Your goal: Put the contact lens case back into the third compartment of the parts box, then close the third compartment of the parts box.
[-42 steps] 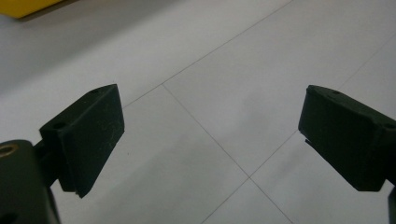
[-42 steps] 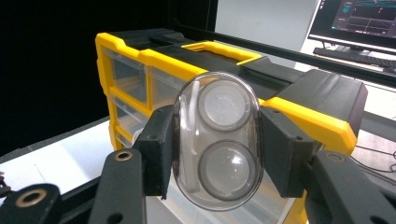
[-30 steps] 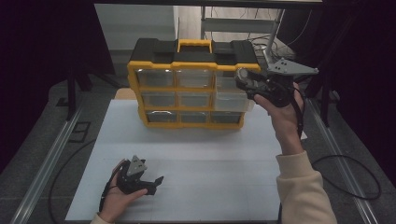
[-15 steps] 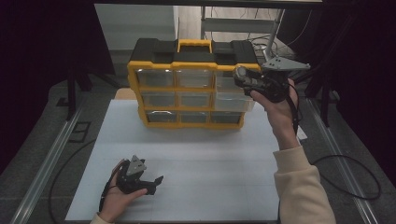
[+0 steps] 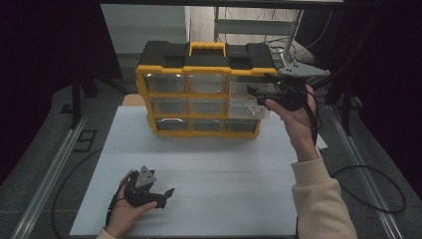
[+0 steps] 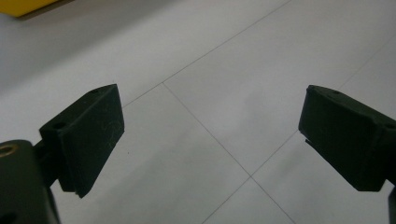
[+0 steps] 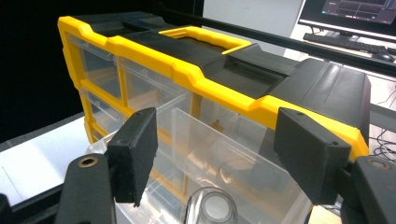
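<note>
The largest risk is judged to lie with the drawer cabinet (image 5: 199, 64), the yellow-and-black box standing at the upper middle of the high view on the far part of the desk (image 5: 224, 189). If its open drawer is pushed off-centre, the whole cabinet could be shoved backward or twisted on the smooth white top.

The clear drawer (image 5: 246, 108), in the middle row of the right-hand column, is pulled partway out toward the right of the frame. It could be jammed if it is pressed at one corner, or pulled right out and tipped if it is caught by a pad.

A small clear tube (image 7: 208, 207) is seen at the bottom centre of the right gripper view, seemingly lying inside that drawer. It could be rolled or rattled out of place by a hard push.

The right gripper (image 5: 256, 94) is held at the drawer's front. Its jaws have just been opening, and nothing is clamped between them; the drawer wall is merely seen beyond the pads.

The left gripper (image 5: 168, 198) is rested at the lower left of the desk, jaws spread wide over bare surface.

A black cable (image 5: 378, 174) is looped at the lower right and could be snagged. A monitor (image 7: 355, 11) and keyboard (image 7: 345, 44) are seen behind the cabinet, well clear.
</note>
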A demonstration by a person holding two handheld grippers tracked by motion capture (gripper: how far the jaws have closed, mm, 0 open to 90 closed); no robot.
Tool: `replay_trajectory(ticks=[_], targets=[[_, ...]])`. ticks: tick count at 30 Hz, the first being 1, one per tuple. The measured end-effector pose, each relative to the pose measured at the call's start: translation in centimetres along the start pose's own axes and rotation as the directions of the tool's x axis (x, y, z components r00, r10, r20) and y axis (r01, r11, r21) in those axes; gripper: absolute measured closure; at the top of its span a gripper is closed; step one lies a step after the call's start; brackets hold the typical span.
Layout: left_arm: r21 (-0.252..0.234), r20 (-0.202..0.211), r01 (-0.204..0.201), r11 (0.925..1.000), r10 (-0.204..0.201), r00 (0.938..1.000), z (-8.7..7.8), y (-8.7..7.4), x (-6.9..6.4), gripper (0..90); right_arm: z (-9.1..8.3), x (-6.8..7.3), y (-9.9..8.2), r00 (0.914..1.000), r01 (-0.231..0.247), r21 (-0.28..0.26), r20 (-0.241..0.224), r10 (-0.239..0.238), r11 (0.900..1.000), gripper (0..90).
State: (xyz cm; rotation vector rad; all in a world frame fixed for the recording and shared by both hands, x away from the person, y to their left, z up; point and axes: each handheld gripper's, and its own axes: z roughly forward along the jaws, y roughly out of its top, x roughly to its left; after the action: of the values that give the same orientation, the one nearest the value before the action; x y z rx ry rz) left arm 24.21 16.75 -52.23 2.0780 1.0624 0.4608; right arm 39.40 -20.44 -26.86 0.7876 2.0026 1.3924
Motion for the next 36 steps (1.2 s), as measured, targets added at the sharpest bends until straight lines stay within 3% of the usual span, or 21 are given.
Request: replay_trajectory(ticks=[21, 36], targets=[[-0.021, -0.002, 0.009, 0.9998, -0.009, 1.0, -0.1, 0.0, 0.1, 7.5, -2.6, -0.1, -1.7, 0.9977, -0.008, -0.1, -0.068, 0.001, 0.9949, 30.7], [-0.021, -0.008, 0.016, 0.9997, -0.016, 0.9998, -0.4, 0.0, 0.3, 7.5, -5.3, 1.9, -3.7, 0.9899, 0.021, -0.192, -0.134, -0.047, 0.9812, 35.2]])
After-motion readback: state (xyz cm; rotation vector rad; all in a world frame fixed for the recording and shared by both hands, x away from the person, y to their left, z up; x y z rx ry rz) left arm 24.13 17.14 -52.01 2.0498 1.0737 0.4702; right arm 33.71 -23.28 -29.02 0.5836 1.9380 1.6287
